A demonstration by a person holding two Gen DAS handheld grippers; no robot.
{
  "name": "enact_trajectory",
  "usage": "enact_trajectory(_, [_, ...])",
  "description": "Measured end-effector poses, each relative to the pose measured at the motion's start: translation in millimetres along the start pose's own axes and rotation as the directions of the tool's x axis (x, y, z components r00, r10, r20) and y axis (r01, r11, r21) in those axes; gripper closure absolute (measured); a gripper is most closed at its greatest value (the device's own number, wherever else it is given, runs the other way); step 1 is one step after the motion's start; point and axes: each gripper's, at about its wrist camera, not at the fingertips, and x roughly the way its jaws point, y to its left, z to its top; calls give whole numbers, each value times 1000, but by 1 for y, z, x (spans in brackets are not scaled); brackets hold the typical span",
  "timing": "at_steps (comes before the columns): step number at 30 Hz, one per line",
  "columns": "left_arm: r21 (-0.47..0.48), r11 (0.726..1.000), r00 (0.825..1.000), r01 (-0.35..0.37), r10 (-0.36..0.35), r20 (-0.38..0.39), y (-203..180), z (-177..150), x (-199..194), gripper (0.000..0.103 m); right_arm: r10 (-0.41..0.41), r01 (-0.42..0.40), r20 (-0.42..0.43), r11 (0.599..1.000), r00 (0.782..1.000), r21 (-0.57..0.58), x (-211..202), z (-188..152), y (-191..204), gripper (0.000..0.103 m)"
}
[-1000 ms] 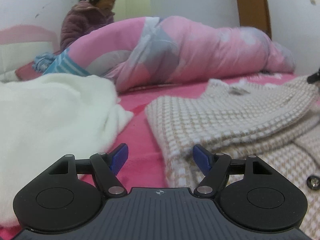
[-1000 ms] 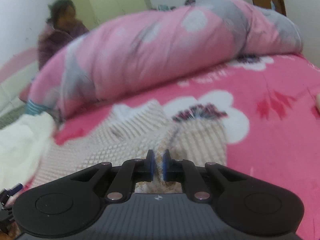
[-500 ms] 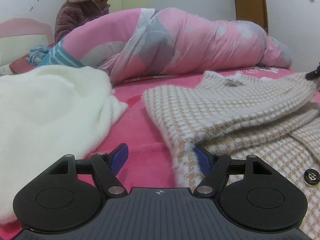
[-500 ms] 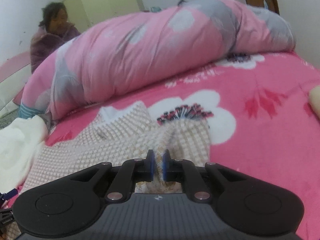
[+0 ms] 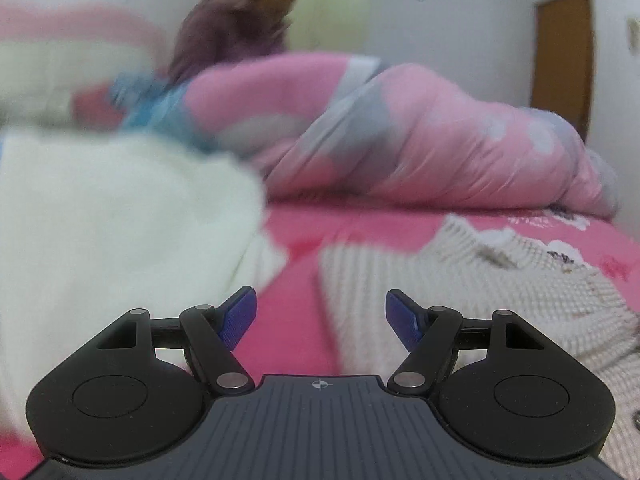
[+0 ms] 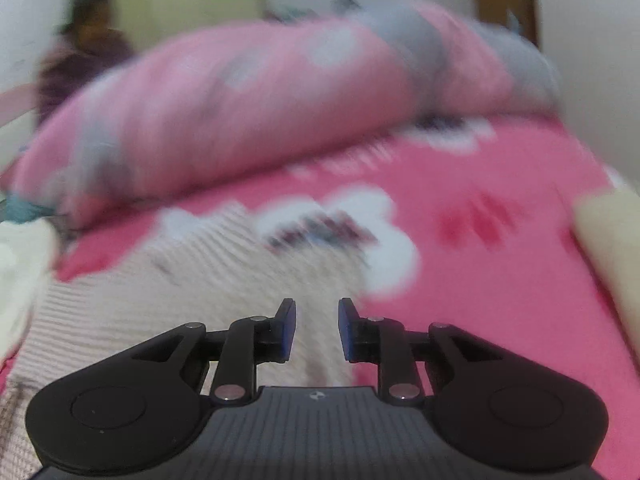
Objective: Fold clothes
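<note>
Sweater: a cream checked knit sweater [image 5: 500,280] lies flat on the pink bed [image 6: 500,280], in front of both grippers; in the right view [image 6: 168,292] it fills the near left.
Left gripper: the left gripper [image 5: 320,316] hangs above the sweater's near left edge, fingers spread wide with nothing between them.
Right gripper: the right gripper [image 6: 317,326] has its fingers a little apart; they have just been opening, and the knit shows in the gap, not pinched by the pads.
Left view only: a white fluffy garment [image 5: 112,224] fills the near left; a brown door [image 5: 560,56] stands far right.
Right view only: a cream object [image 6: 612,240] at the right edge, too blurred to name.
Both views: a rolled pink quilt [image 5: 420,136] lies across the far bed, and a person [image 5: 240,28] sits beyond it at far left.
Change: a second ago the right fingers pinched a fold of the sweater. The left gripper now sits higher, its right finger clear of the knit edge it touched half a second ago.
</note>
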Motion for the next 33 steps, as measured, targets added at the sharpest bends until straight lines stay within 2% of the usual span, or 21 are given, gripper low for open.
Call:
enact_trajectory(2, [45,999,1000,17,-16,-18,-23,5,27,37,27,-22,52,995,998,-93,4,-2,24,79])
enact_trajectory(3, [73,997,999,14,-11,-48,-33,5,42,49,15,-9,49,992,999,-127,12,-6,33,79])
enact_trajectory(4, [108,994,996,2,9,-94,-42,2,58,53,-4,10,35,989,999,-151,23,-12,38,79])
enact_trajectory(6, [174,985,983,-5,37,-181,-53,-14,86,54,-50,43,-33,982,998,-186,50,-32,38,79])
enact_trajectory(7, [186,983,980,-5,41,-193,-54,-24,92,54,-70,54,-71,978,995,-203,64,-45,34,80])
enact_trajectory(8, [197,980,980,-3,42,-193,-54,-30,94,54,-69,51,-76,974,995,-219,72,-59,29,80])
enact_trajectory(9, [199,980,981,5,34,-193,-52,-28,92,54,-56,45,-40,972,998,-230,70,-65,26,80])
enact_trajectory(10, [190,982,978,18,22,-206,-49,-24,90,54,-59,47,-44,972,997,-228,66,-63,25,80])
enact_trajectory(13, [142,989,976,49,-18,-216,-42,-7,79,54,-71,53,-88,979,994,-197,55,-46,25,79])
enact_trajectory(15, [100,992,985,75,-58,-163,-41,7,72,53,-53,41,-65,984,996,-172,47,-35,26,79])
enact_trajectory(17, [85,993,990,78,-67,-127,-47,20,81,51,-23,19,-25,989,999,-149,44,-27,26,79])
enact_trajectory(19, [63,996,985,65,-54,-164,-50,22,109,49,-37,33,-31,991,999,-128,59,-30,21,79])
enact_trajectory(21, [49,999,969,22,-9,-248,-48,11,146,49,-69,62,-58,992,996,-113,82,-39,12,78])
enact_trajectory(23, [16,1000,961,7,-2,-278,-42,-6,166,46,-33,32,-25,998,999,-56,92,-55,-6,76])
enact_trajectory(24, [17,1000,963,9,-4,-269,-42,-5,164,46,-21,20,-21,999,1000,-26,91,-55,-10,76])
enact_trajectory(30, [23,1000,967,-17,23,-252,-44,1,151,47,-16,16,-18,1000,1000,-10,90,-53,-11,76])
enact_trajectory(33, [51,999,983,-13,22,-181,-47,11,118,47,3,-1,-24,997,1000,71,72,-42,-20,75])
